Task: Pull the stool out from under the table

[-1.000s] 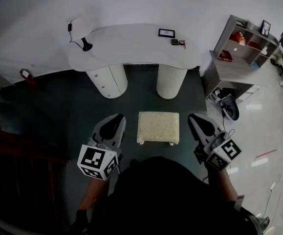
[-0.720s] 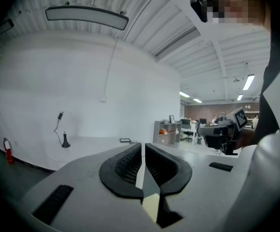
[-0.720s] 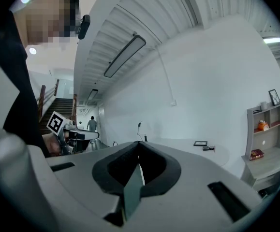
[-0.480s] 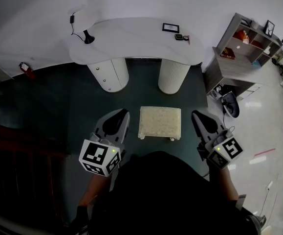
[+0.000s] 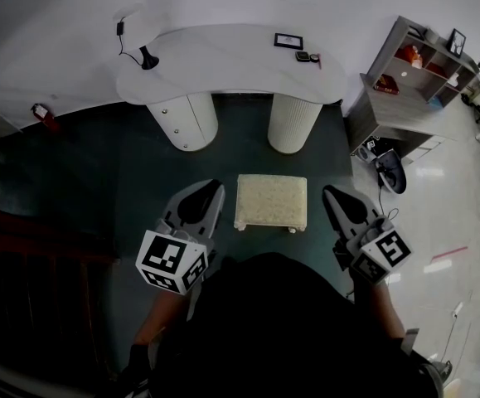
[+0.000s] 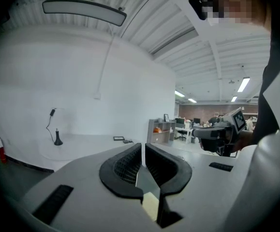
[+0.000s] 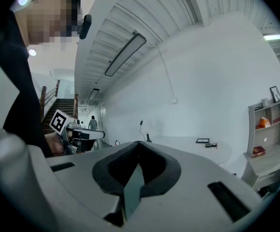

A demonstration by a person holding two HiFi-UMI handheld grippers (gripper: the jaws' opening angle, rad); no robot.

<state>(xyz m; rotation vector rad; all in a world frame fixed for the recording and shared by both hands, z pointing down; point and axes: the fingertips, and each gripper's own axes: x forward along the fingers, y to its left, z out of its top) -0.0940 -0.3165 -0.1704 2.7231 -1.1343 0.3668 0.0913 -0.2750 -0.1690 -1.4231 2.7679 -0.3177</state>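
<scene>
1. stool (image 5: 271,202) — low and rectangular, with a cream nubbly cushion top and small feet at the corners; it stands on open floor with nothing over it.
2. handling, by judgement: likely light, with a soft, yielding top, so grip the firmer side rim or a leg; it should slide rather than tip.
3. left gripper (image 5: 205,193) — just left of the stool, jaws pressed together, nothing between them.
4. right gripper (image 5: 335,196) — just right of the stool, jaws likewise closed and empty.
5. table (image 5: 223,60) — beyond the stool, well apart; smooth white curved top on two round white columns.
6. floor (image 5: 99,164) — dark green, matt, under the stool.
</scene>
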